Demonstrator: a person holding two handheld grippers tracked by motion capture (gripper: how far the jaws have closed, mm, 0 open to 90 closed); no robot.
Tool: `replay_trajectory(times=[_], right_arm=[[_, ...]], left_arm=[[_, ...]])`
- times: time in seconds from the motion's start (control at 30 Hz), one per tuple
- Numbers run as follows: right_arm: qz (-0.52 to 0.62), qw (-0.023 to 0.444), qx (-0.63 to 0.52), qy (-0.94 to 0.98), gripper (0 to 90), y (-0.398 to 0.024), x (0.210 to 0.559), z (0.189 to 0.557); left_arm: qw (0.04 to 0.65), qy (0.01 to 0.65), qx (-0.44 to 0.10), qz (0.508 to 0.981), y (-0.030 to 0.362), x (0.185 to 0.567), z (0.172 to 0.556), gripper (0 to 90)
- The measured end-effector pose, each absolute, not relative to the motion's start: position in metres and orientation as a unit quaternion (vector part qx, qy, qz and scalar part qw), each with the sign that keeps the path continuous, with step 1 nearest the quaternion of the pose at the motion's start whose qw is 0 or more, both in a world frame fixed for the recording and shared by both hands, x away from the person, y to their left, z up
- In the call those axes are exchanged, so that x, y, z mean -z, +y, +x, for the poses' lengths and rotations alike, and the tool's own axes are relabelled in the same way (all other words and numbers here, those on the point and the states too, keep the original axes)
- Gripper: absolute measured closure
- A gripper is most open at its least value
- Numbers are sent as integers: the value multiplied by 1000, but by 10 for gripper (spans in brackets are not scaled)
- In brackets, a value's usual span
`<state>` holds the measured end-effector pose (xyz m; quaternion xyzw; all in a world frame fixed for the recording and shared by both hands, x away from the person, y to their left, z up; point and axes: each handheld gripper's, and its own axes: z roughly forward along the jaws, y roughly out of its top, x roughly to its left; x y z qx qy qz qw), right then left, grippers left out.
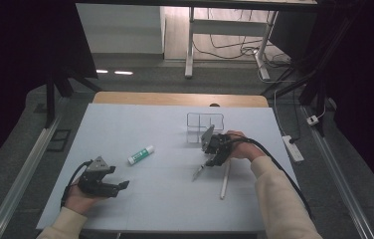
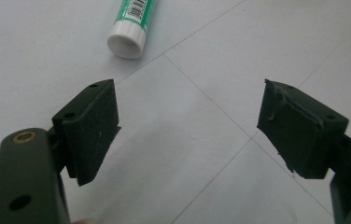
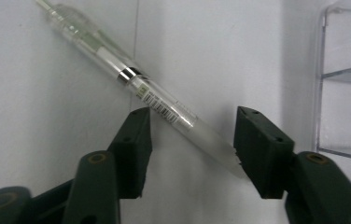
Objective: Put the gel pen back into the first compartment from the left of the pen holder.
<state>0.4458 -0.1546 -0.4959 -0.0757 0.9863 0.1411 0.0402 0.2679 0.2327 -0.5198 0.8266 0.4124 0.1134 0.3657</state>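
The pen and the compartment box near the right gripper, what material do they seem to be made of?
The pen: probably clear plastic, frosted at its grip, with a shiny metal-looking ring; the table shows through its barrel. The compartment box: likely clear glossy acrylic; its walls are see-through with bright edges.

On the worktop (image 1: 165, 199) in front of you, the glue stick (image 1: 140, 155) lies left of centre, ahead and to the right of your left gripper (image 1: 124, 185), which rests near the front left edge. The clear divided organizer (image 1: 204, 127) stands toward the back, right of centre. Your right gripper (image 1: 207, 162) sits just in front of it, its fingers (image 3: 134, 144) on either side of the pen (image 3: 164, 106). A thin stick (image 1: 225, 180) lies just right of that pen, nearer you.
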Motion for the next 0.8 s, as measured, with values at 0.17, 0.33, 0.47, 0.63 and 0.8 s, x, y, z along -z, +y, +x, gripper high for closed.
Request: replay_trajectory(times=[0.17,0.33,0.47,0.63,0.8], right_arm=[[-86,39,-140,986,625,-156,495,444],[-94,24,-137,986,719,-156,496,443],[-103,21,-136,985,770,-156,496,442],[-117,29,-134,984,787,-156,495,439],[-119,39,-155,980,789,-156,491,435]], left_arm=[[365,413,-114,827,232,520,268,201],[365,413,-114,827,233,520,268,200],[365,412,-114,827,232,520,268,200],[366,413,-114,826,232,520,268,200],[366,413,-114,826,233,519,268,200]])
